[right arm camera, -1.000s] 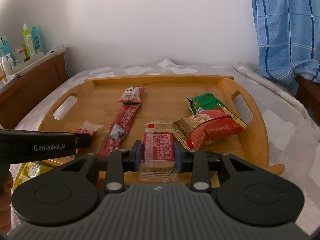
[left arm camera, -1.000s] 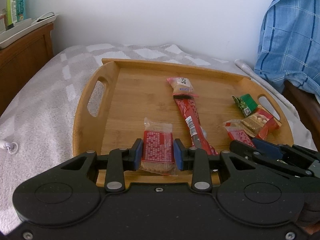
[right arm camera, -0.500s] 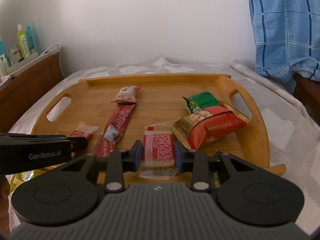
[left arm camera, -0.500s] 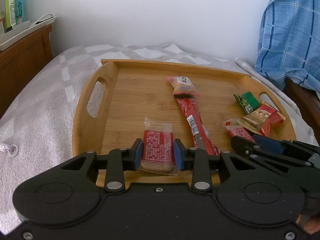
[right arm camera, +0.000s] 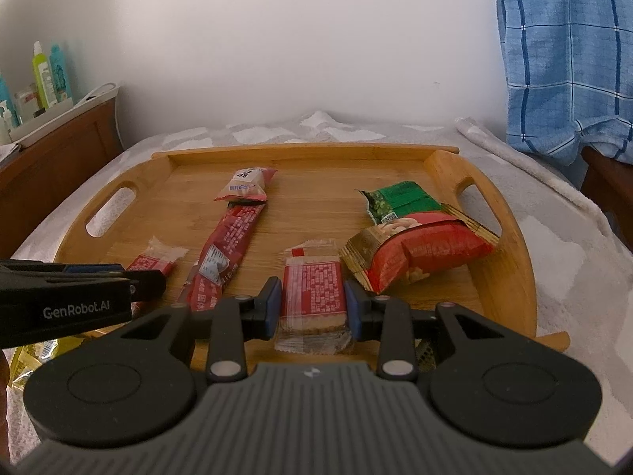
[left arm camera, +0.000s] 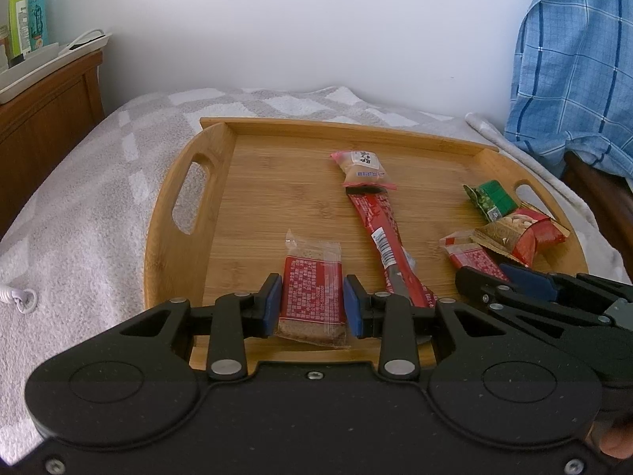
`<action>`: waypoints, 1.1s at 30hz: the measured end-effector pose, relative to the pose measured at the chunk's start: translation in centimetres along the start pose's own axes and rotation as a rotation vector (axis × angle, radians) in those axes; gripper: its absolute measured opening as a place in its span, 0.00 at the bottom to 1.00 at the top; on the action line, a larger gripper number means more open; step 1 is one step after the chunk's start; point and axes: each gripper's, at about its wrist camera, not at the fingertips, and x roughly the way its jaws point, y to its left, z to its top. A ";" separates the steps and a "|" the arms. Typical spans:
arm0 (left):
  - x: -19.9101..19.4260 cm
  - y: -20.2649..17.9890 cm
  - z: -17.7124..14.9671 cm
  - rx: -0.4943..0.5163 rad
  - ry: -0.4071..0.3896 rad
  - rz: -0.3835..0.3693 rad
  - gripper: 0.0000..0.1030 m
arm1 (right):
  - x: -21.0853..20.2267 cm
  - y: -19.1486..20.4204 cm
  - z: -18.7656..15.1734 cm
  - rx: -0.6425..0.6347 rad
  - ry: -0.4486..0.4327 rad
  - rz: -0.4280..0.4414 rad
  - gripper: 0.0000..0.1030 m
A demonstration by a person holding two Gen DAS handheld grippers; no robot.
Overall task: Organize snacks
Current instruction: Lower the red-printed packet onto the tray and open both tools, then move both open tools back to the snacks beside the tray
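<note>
I am holding a red-label wafer bar (left arm camera: 312, 297) in the left gripper (left arm camera: 312, 301), pads pressing its long edges, over the near left of the bamboo tray (left arm camera: 186, 198). It is looking light and crisp in slick clear film, so I am judging a gentle pinch across the middle safest. Moving right, the tray is carrying a long red stick pack (left arm camera: 385, 245) with a small pink-ended pouch (left arm camera: 362, 168) touching its far tip. Next, the right gripper (right arm camera: 312, 303) is closing on a second wafer bar (right arm camera: 312, 293) near the front rim. Farthest right, a red nut bag (right arm camera: 419, 249) is overlapping a green packet (right arm camera: 399, 200).
</note>
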 end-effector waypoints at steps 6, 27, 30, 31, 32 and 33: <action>0.0 0.1 0.1 0.004 0.003 0.001 0.31 | -0.2 -0.1 0.1 -0.001 -0.007 0.009 0.40; -4.2 0.3 -0.2 0.054 -0.064 0.010 0.57 | -3.8 -0.2 0.0 -0.030 -0.082 0.023 0.63; -5.3 0.2 -0.5 0.069 -0.087 0.011 0.66 | -4.6 -0.2 -0.3 -0.034 -0.091 0.028 0.67; -5.7 0.2 -0.7 0.072 -0.095 0.010 0.68 | -4.9 -0.2 -0.4 -0.034 -0.093 0.031 0.67; -6.1 0.3 -0.8 0.074 -0.104 0.007 0.72 | -5.2 -0.1 -0.5 -0.035 -0.094 0.032 0.70; -6.4 0.3 -0.9 0.076 -0.112 0.004 0.76 | -5.4 -0.1 -0.7 -0.036 -0.096 0.031 0.73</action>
